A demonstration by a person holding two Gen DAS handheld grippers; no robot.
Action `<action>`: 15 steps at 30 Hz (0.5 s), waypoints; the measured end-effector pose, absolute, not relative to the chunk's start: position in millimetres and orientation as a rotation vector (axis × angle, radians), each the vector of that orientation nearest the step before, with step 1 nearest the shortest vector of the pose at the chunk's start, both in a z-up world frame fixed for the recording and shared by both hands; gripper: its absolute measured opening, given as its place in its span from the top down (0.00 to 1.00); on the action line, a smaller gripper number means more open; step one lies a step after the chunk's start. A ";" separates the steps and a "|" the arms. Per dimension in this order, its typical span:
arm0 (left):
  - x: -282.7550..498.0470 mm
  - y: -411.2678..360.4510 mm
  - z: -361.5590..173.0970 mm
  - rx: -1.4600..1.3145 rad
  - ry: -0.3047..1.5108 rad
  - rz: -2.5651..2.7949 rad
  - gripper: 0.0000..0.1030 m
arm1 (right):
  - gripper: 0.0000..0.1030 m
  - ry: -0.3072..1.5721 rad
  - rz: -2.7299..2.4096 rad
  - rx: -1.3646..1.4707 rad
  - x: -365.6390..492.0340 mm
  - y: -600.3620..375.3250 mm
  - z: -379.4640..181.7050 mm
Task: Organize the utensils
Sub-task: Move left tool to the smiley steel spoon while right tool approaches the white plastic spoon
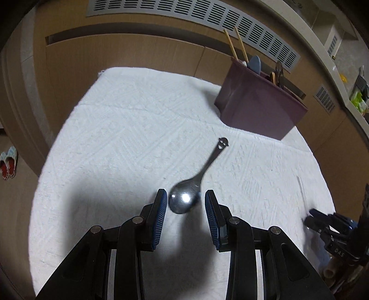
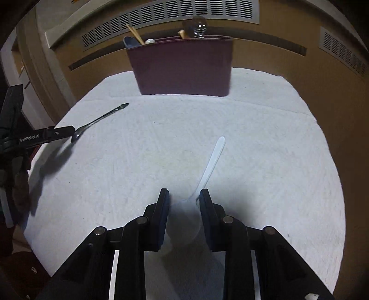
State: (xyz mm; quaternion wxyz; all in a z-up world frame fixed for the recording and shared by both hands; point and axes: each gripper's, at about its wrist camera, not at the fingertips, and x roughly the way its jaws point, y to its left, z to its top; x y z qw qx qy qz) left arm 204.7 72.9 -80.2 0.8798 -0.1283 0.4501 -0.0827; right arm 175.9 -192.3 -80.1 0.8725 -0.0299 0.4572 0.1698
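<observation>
A steel spoon (image 1: 196, 182) with a smiley-face handle end lies on the white cloth (image 1: 120, 138). Its bowl sits between the open jaws of my left gripper (image 1: 185, 198), not clamped. The spoon also shows in the right wrist view (image 2: 101, 120), with my left gripper (image 2: 69, 132) at its bowl. A white plastic spoon (image 2: 207, 170) lies on the cloth with its bowl between the jaws of my right gripper (image 2: 184, 196), which stand close against the bowl's sides. A maroon utensil holder (image 1: 258, 103) (image 2: 184, 67) stands at the back.
The holder contains wooden chopsticks (image 1: 235, 43), a blue utensil (image 1: 254, 64) and a metal ladle (image 2: 198, 27). A brown wall with vent grilles (image 1: 207, 13) runs behind the table. Slippers (image 1: 9, 161) lie on the floor at left.
</observation>
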 end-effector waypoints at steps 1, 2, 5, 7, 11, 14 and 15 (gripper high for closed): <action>205.2 67.2 -81.2 -0.260 0.942 -0.180 0.65 | 0.75 0.952 0.360 -0.066 179.7 -187.4 -80.5; 205.2 60.6 -80.6 -0.243 0.937 -0.185 0.65 | 0.75 0.948 0.367 -0.071 184.0 -182.8 -80.9; 207.5 43.4 -79.8 -0.235 0.956 -0.250 0.64 | 0.75 0.942 0.373 -0.086 194.6 -174.4 -81.5; 209.5 31.6 -79.1 -0.227 0.969 -0.288 0.63 | 0.75 0.941 0.368 -0.096 200.5 -172.8 -81.5; 210.7 10.6 -76.9 -0.214 0.982 -0.356 0.63 | 0.75 0.938 0.339 -0.095 204.2 -182.2 -81.1; 211.3 -3.6 -76.4 -0.229 1.006 -0.441 0.62 | 0.75 0.937 0.300 -0.070 205.6 -196.0 -81.4; 211.4 -7.5 -76.6 -0.241 1.018 -0.478 0.62 | 0.75 0.939 0.286 -0.058 206.5 -201.5 -81.5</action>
